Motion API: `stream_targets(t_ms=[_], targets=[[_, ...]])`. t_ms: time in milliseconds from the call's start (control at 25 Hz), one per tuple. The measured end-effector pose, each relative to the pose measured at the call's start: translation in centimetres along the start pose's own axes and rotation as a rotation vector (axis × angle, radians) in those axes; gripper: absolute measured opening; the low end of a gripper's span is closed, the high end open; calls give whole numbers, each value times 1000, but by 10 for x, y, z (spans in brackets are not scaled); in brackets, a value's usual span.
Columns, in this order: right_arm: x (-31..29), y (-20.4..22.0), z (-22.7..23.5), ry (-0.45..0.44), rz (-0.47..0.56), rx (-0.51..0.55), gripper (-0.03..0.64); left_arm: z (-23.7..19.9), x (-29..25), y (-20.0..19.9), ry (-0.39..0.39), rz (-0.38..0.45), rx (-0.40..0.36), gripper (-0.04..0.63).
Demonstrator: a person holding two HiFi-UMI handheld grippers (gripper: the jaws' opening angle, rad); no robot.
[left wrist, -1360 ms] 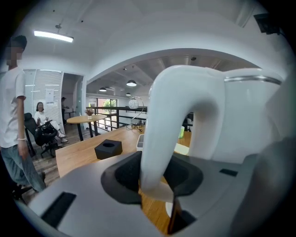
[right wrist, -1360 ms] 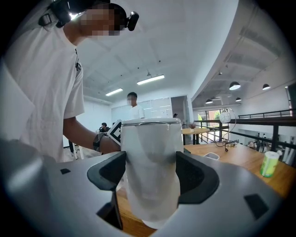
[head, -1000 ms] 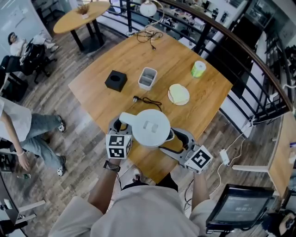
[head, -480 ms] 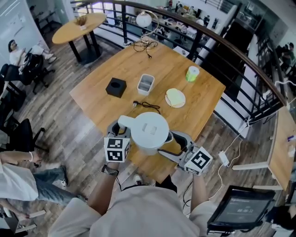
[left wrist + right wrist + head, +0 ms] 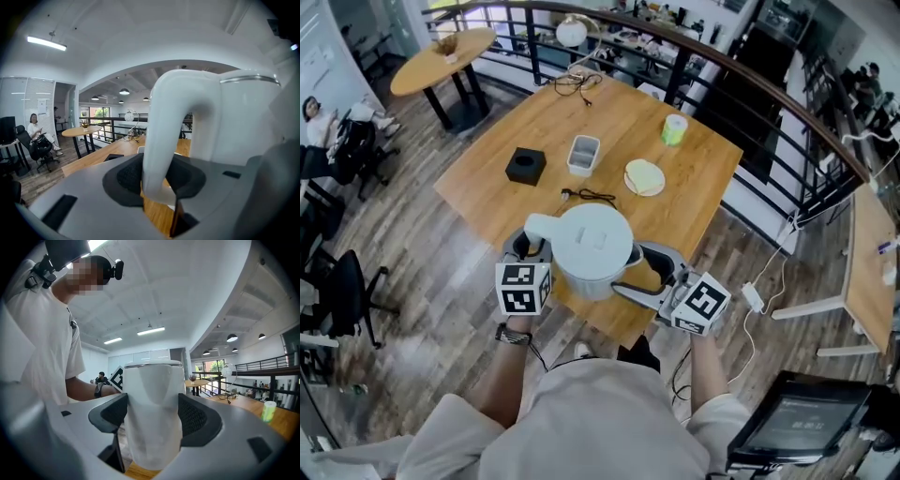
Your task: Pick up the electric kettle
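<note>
We clamp the left gripper (image 5: 529, 251) narrow on the kettle's (image 5: 593, 246) handle (image 5: 164, 140). Kettle is lower centre, over the table's (image 5: 703, 187) near edge. The right gripper (image 5: 649, 278) grips its body, jaws wide. We should raise both evenly, level, no tilt.

The electric kettle (image 5: 592, 246) was smooth, matt white plastic; the surface (image 5: 694, 178), grained wood with low sheen. The left hand-held gripper (image 5: 157, 177) and right hand-held gripper (image 5: 153, 417) had matt grey plastic shells, black textured pads (image 5: 193, 418).
</note>
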State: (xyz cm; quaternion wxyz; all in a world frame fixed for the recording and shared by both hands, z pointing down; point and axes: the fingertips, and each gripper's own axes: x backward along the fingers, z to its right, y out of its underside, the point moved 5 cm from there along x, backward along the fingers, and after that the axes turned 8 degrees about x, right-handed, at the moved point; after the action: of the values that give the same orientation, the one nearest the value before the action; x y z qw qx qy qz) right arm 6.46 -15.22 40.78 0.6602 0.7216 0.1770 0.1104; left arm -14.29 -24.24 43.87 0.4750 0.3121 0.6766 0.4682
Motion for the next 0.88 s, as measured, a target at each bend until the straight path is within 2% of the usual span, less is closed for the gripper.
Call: stream_targets(t_ms=[480,880], targets=[[6,-40,-20,49,45,11,321,6,28,-26,56,52,-1,124],[8,-41,-20,68,44,14,321,7,27,-30,62,62,-14,126]])
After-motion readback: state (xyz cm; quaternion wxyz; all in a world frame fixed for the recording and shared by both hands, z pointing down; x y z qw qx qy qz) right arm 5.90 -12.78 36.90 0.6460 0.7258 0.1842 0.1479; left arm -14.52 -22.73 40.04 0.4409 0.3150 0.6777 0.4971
